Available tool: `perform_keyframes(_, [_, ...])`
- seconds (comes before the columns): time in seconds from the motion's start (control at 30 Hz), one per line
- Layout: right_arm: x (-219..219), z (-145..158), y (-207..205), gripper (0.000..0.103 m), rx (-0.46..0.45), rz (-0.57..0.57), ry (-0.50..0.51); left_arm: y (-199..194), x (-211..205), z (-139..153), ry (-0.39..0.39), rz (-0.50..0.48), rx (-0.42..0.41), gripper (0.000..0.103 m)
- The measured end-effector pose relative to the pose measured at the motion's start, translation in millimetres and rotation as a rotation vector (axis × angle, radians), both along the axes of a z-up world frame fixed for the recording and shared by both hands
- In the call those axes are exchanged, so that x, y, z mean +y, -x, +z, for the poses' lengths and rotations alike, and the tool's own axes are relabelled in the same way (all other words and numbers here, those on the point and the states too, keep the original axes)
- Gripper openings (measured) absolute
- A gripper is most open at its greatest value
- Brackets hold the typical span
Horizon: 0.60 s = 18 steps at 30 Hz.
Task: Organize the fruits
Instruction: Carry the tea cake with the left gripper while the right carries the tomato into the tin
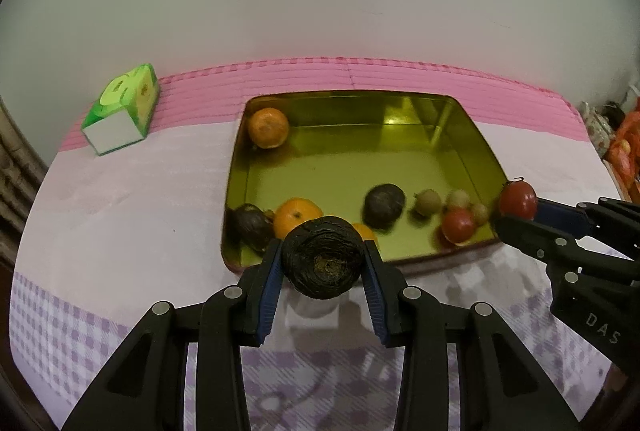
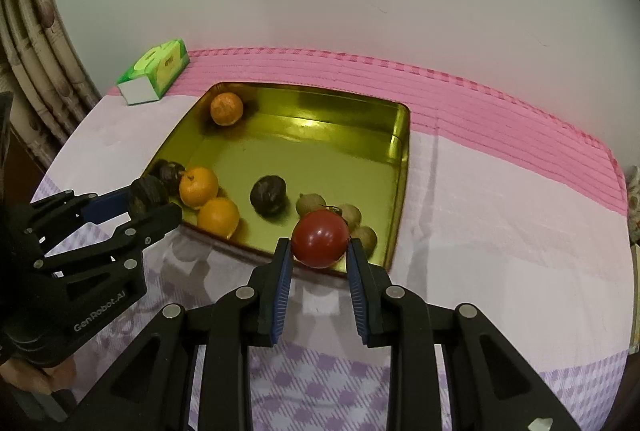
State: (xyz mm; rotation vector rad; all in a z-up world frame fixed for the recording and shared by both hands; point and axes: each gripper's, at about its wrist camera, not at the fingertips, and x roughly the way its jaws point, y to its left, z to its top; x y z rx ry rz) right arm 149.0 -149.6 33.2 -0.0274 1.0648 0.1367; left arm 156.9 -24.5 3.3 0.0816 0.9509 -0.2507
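Closest in the left wrist view, the left gripper (image 1: 323,259) is clamped on a dark wrinkled passion fruit (image 1: 322,257), held above the checked cloth of the surface (image 1: 120,199) just short of the near rim of the gold tin tray (image 1: 352,103). Closest in the right wrist view, the right gripper (image 2: 319,246) is closed around a red tomato (image 2: 319,238) over the tray's near right corner.

Only the left view shows a second red tomato (image 1: 458,225) lying in that corner; in the right view the held one covers it. The right view shows two oranges (image 2: 199,187) touching side by side at the near left edge, whereas in the left view the held passion fruit hides most of one. Both views show a third orange (image 1: 268,127) in the far left corner, a loose dark passion fruit (image 1: 384,206) mid-tray, another (image 1: 253,225) in the near left corner, and small tan round fruits (image 1: 427,202) near the right wall.

A green tissue box (image 1: 122,109) stands on the surface left of the tray, well apart from it. The right view alone shows bare fingers (image 2: 36,377) beneath the left gripper's body.
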Motion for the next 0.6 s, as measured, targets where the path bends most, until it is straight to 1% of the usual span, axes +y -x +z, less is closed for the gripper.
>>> perform_keyframes(0.27, [10.3,-16.2,-23.1,0.025,0.029,0.021,0.013,-23.3,8.8,-12.8,-0.013,0.014,0.019,0.039])
perform_keyframes(0.6, [21.2,-30.5,-43.7,0.025,0.054,0.039,0.011,-39.0,7.2,-25.0,-0.022,-0.001,0.034,0.039])
